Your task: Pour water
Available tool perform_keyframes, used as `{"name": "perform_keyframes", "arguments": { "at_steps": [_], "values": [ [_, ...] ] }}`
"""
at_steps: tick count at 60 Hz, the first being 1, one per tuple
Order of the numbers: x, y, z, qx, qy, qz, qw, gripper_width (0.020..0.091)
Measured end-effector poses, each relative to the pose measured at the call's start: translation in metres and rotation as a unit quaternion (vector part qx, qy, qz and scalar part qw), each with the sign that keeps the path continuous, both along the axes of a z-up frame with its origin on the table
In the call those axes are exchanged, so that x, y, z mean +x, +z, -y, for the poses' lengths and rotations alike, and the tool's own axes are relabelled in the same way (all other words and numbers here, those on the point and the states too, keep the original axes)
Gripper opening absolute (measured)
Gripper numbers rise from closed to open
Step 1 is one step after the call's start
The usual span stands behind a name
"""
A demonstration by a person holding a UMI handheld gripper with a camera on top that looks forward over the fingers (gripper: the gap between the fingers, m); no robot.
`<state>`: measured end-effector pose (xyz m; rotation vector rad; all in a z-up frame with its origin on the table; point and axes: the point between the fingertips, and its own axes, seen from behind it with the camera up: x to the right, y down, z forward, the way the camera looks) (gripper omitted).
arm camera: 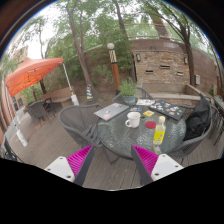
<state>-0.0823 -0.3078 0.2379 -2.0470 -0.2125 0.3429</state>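
So from my end, going left to right: there's an orange umbrella (34, 70) over on the far left of the patio, then a grey chair (78, 124) just ahead of my left finger, and the round glass tabletop (125, 135) beyond the claw (113, 165). On the tabletop I see a white mug (133, 119), a potted plant (128, 91) behind it, and a yellow bottle (160, 130) toward the right side. Claw's spread wide with nothing between the pink pads (82, 158), well short of the mug.
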Motion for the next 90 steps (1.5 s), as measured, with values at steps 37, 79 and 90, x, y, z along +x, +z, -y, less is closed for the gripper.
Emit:
{"name": "perform_keyframes", "arguments": {
  "at_steps": [37,79,90],
  "values": [
    [0.062,-0.080,-0.111,0.028,-0.205,0.045,0.977,0.0815],
    [0.174,-0.160,-0.315,0.139,-0.209,0.047,0.967,0.0517],
    [0.177,-0.175,-0.311,0.069,-0.211,0.026,0.975,0.0395]
  ]
}}
